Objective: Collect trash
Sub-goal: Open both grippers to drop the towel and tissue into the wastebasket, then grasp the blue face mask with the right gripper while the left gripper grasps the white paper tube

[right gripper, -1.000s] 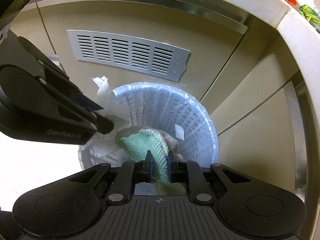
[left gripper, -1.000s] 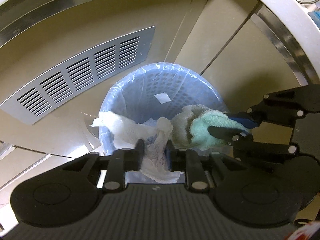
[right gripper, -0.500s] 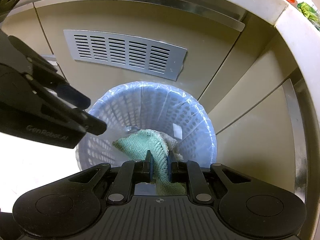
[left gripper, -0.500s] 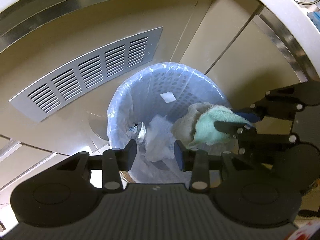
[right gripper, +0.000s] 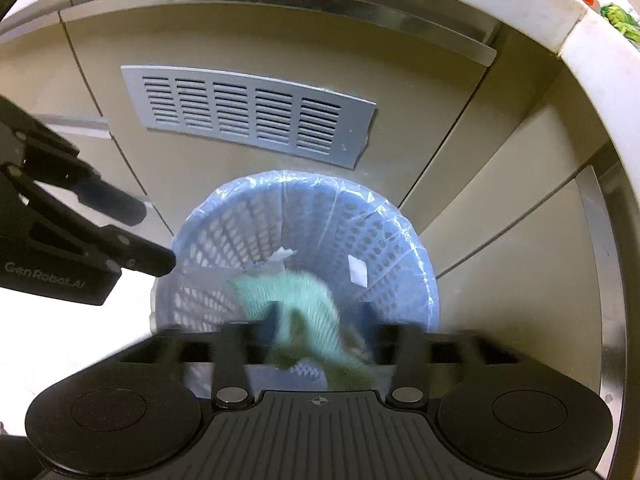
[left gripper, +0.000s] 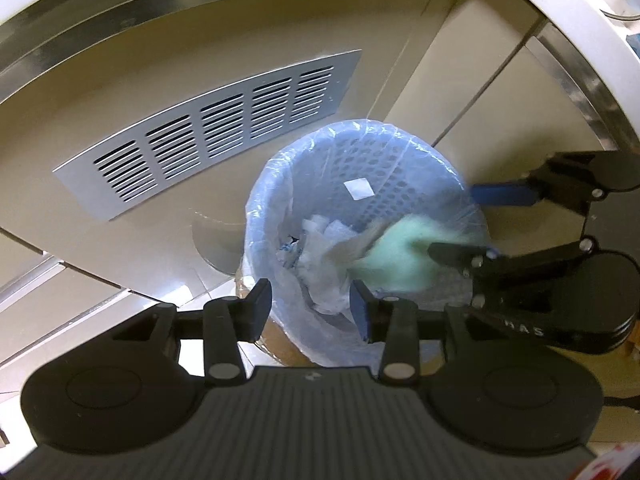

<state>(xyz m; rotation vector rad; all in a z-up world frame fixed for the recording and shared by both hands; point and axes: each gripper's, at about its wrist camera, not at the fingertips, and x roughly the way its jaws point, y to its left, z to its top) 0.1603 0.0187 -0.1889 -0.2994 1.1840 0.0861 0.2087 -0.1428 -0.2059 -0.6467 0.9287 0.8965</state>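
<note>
A blue perforated trash basket (left gripper: 360, 184) lined with a clear bag stands on the floor against a beige cabinet; it also shows in the right wrist view (right gripper: 320, 220). Crumpled white paper (left gripper: 320, 248) lies inside it. My left gripper (left gripper: 311, 300) is open and empty above the basket's near rim. My right gripper (right gripper: 320, 320) is open over the basket, its fingers blurred; it also shows at the right of the left wrist view (left gripper: 460, 224). A green and white cloth (right gripper: 304, 308) is blurred between the open fingers, dropping into the basket (left gripper: 400, 256).
A grey louvred vent panel (left gripper: 208, 140) is set in the cabinet behind the basket. A steel trim and white countertop edge (right gripper: 560, 20) run above. Colourful items (right gripper: 616, 16) sit on the counter at the top right.
The left gripper opened and the white paper fell into the basket. The right gripper has now opened too, and the green cloth is falling from it.
</note>
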